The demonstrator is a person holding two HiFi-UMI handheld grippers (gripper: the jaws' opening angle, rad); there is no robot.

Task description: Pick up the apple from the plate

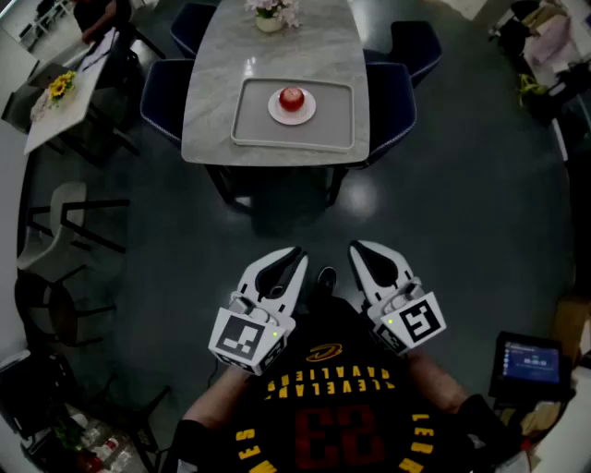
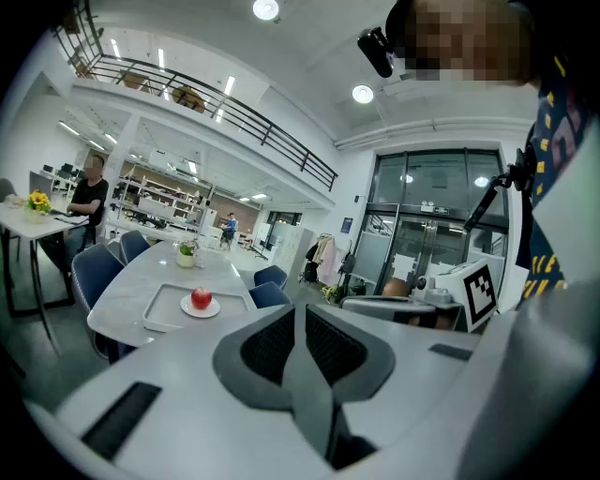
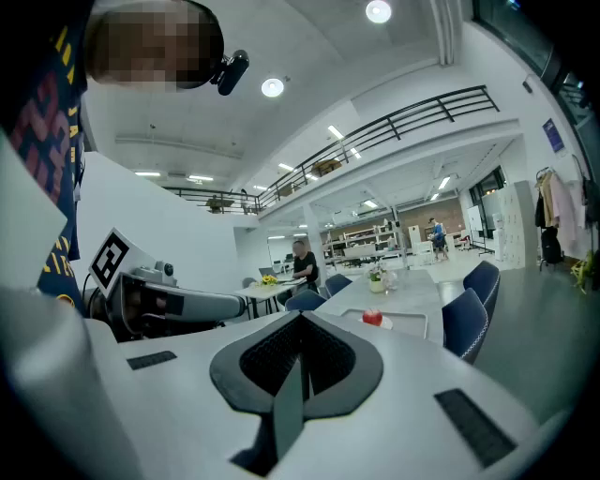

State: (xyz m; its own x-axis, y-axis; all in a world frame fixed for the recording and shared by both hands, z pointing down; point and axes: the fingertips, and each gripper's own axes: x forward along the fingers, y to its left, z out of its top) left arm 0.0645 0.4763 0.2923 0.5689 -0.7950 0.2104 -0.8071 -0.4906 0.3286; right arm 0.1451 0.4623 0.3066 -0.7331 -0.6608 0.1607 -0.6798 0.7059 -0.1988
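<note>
A red apple (image 1: 292,98) sits on a small white plate (image 1: 276,112), which rests on a grey tray (image 1: 247,127) on a marble table (image 1: 212,83). The apple (image 2: 201,298) shows far off in the left gripper view, and the apple (image 3: 372,318) shows small in the right gripper view. My left gripper (image 1: 298,251) and right gripper (image 1: 354,248) are held close to the person's chest, well short of the table. Both are shut with nothing between the jaws.
Dark blue chairs (image 1: 399,102) flank the table, and a flower pot (image 1: 270,13) stands at its far end. A second table with yellow flowers (image 1: 61,85) and a seated person (image 2: 84,199) lies to the left. A tablet (image 1: 530,362) sits at lower right.
</note>
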